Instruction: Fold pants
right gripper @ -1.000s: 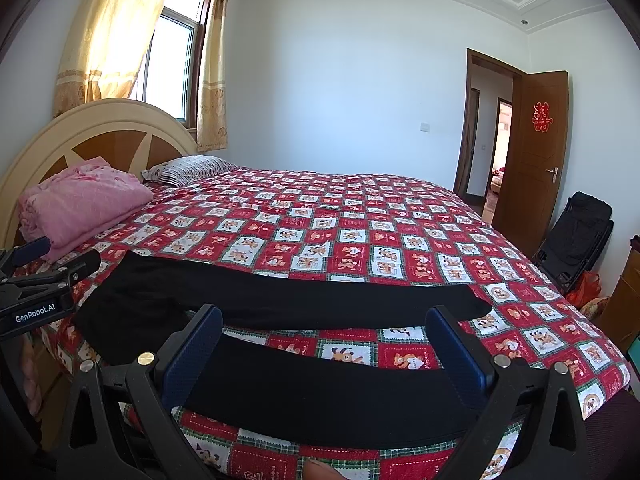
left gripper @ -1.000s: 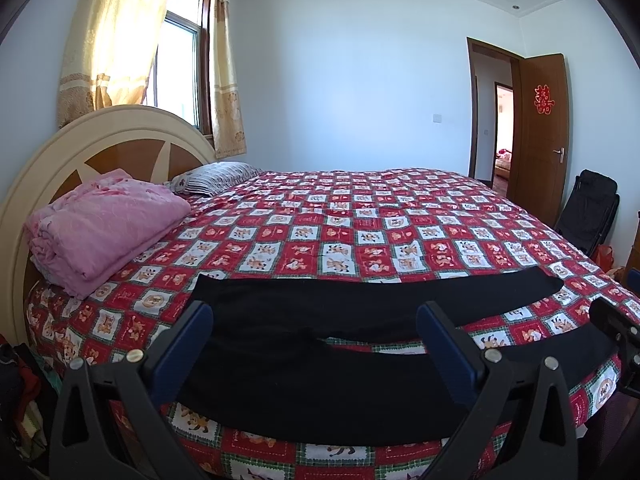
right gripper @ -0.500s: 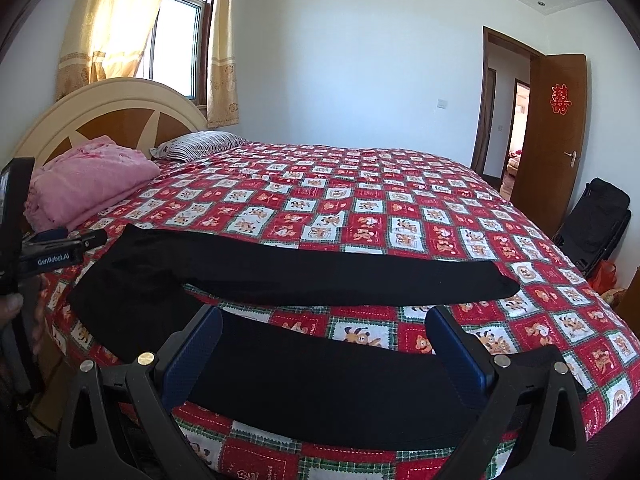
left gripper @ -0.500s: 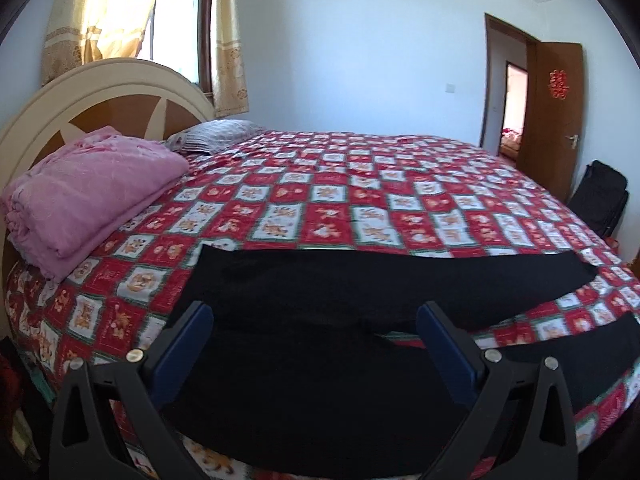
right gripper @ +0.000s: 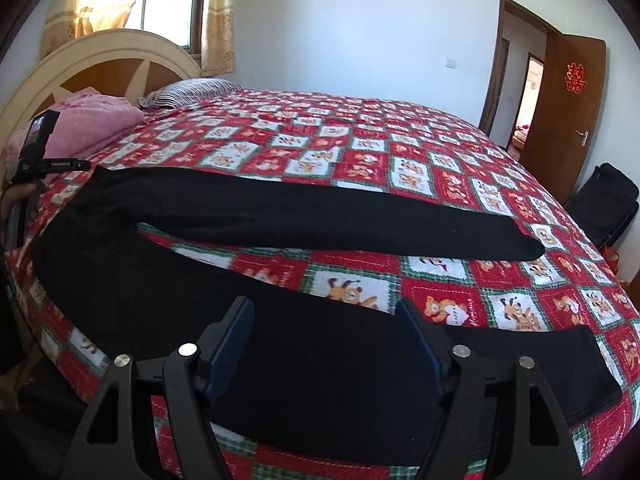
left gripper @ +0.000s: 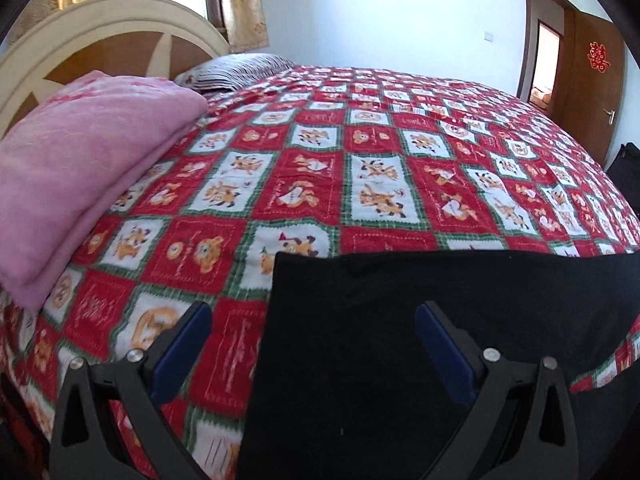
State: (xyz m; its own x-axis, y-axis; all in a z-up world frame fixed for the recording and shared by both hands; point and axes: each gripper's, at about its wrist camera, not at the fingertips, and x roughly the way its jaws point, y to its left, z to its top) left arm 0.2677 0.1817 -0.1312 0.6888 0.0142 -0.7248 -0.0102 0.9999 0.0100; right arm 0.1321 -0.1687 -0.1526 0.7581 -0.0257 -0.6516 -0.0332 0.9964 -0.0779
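Black pants (right gripper: 280, 216) lie flat on the red patchwork quilt (right gripper: 360, 152), waist to the left and the two legs spread apart in a narrow V to the right. My left gripper (left gripper: 312, 340) hangs open low over the waist end. Its left finger is over the quilt and its right finger is over the black cloth (left gripper: 440, 300), so the jaws straddle the waistband edge. My right gripper (right gripper: 324, 336) hovers over the near leg (right gripper: 520, 360), and its jaws are closing. The cloth lies under them, and the pads do not press on it.
A folded pink blanket (left gripper: 80, 168) and a striped pillow (left gripper: 236, 68) lie by the cream headboard (left gripper: 120, 20) on the left. A wooden door (right gripper: 560, 112) stands open at the right, with a black bag (right gripper: 608, 208) on the floor beside the bed. A hand holds the left tool's body (right gripper: 40, 148) at the far left.
Both grippers have come down and closer to the pants. The left one has moved left to the waist end. The right jaws stand narrower than before.
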